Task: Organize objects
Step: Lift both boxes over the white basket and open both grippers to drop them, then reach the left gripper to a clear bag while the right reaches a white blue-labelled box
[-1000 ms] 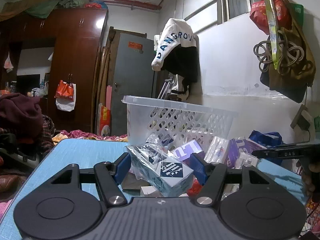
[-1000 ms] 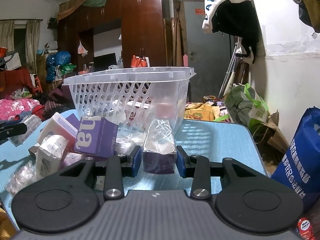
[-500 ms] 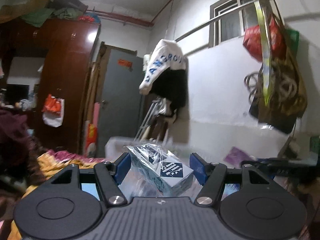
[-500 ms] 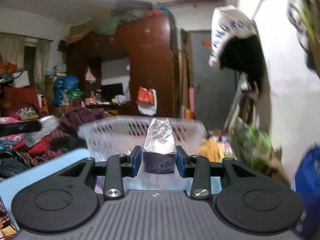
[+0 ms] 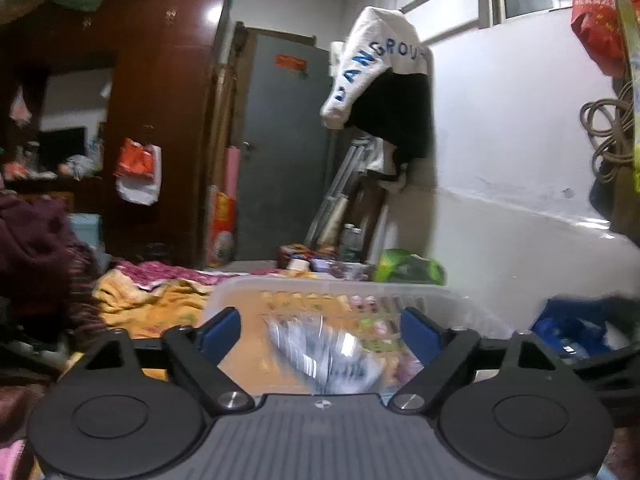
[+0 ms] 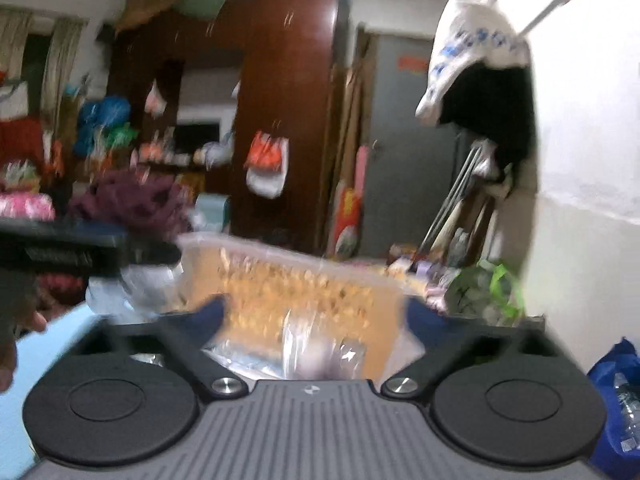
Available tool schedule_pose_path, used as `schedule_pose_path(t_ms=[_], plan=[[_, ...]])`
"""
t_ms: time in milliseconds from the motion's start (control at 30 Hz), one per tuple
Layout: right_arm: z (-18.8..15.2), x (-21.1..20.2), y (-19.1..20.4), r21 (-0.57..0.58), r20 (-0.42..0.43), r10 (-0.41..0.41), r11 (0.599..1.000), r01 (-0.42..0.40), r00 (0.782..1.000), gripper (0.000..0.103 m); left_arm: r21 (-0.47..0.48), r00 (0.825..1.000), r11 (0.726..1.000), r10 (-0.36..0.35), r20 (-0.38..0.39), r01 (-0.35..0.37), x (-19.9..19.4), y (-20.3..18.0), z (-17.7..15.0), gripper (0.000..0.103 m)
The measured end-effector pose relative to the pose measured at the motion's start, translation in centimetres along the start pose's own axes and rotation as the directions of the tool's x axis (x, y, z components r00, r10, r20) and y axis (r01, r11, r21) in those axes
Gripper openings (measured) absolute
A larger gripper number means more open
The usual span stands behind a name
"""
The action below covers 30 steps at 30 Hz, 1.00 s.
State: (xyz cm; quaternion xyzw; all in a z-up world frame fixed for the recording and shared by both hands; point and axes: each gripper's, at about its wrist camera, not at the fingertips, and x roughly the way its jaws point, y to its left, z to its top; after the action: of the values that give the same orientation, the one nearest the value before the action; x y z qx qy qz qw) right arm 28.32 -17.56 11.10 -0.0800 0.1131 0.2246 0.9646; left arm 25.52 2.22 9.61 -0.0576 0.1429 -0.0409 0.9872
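My left gripper (image 5: 320, 332) is open above the clear plastic basket (image 5: 440, 300). A blue-and-white wrapped box (image 5: 328, 356), blurred, drops free between its spread fingers. My right gripper (image 6: 316, 320) is also open over the same basket (image 6: 280, 256). A clear-wrapped packet (image 6: 316, 352), blurred, lies loose below its spread fingers. The left gripper's body (image 6: 68, 248) shows at the left of the right wrist view.
A blue tabletop (image 6: 48, 344) shows at the lower left. A dark wooden wardrobe (image 5: 160, 120), a grey door (image 5: 284, 152) and hung clothes (image 5: 380, 72) stand behind. A blue bag (image 6: 616, 380) sits at the right. Piled clothes (image 5: 36, 248) lie left.
Both grippers rose from the table over the basket, then opened. The wrapped box and the clear-wrapped packet left the fingers and are falling toward the basket.
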Motion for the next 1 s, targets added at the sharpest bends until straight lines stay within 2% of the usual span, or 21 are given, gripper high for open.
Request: schedule_pose_path(t_ms=[133, 267, 367, 433, 500, 600, 667, 733, 800, 933, 1000], plan=[[-3.6, -6.0, -0.6, 0.058, 0.050, 0.129, 0.990, -0.132, 0.990, 0.103, 0.018, 0.998, 0.999, -0.032, 0.058, 0.031, -6.1, 0.4, -3.3, 0.093], [-10.0, -10.7, -0.6, 0.110, 0.039, 0.172, 0.978, -0.175, 0.984, 0.103, 0.043, 0.993, 0.995, -0.089, 0.074, 0.086, -12.4, -0.2, -10.0, 0.093], [-13.8, -12.6, 0.9, 0.106, 0.005, 0.214, 0.971, -0.213, 0.977, 0.103, 0.046, 0.991, 0.992, -0.119, 0.061, 0.116, -15.4, -1.3, -14.4, 0.093], [-15.0, -12.8, 2.2, 0.071, -0.015, 0.241, 0.968, -0.239, 0.970, 0.103, 0.073, 0.989, 0.987, -0.144, 0.039, 0.141, -16.1, -2.2, -16.0, 0.093], [-15.6, -12.3, 3.7, 0.014, -0.045, 0.294, 0.956, -0.293, 0.955, 0.103, 0.113, 0.989, 0.983, -0.146, 0.020, 0.143, -16.2, -3.0, -17.0, 0.093], [-15.5, -10.5, 4.8, -0.041, -0.088, 0.237, 0.970, -0.241, 0.967, 0.102, 0.127, 0.990, 0.982, -0.144, 0.008, 0.142, -15.7, -3.6, -17.6, 0.093], [-15.4, -9.3, 4.6, -0.015, -0.117, 0.255, 0.966, -0.258, 0.960, 0.096, 0.121, 0.989, 0.981, -0.150, 0.010, 0.148, -15.8, -3.5, -17.9, 0.093], [-15.8, -9.4, 4.1, 0.027, -0.119, 0.288, 0.958, -0.287, 0.950, 0.082, 0.132, 0.988, 0.979, -0.154, 0.005, 0.152, -16.2, -3.5, -18.4, 0.093], [-16.1, -10.2, 3.6, 0.035, -0.108, 0.276, 0.961, -0.274, 0.955, 0.070, 0.140, 0.988, 0.978, -0.157, 0.001, 0.156, -16.1, -4.0, -18.6, 0.093], [-16.3, -11.7, 1.9, 0.066, -0.087, 0.262, 0.964, -0.257, 0.961, 0.070, 0.163, 0.988, 0.975, -0.152, -0.009, 0.151, -15.5, -5.3, -19.2, 0.093], [-16.8, -12.4, 1.7, 0.078, -0.074, 0.251, 0.966, -0.246, 0.965, 0.070, 0.170, 0.990, 0.975, -0.143, -0.009, 0.142, -15.2, -5.7, -19.4, 0.087]])
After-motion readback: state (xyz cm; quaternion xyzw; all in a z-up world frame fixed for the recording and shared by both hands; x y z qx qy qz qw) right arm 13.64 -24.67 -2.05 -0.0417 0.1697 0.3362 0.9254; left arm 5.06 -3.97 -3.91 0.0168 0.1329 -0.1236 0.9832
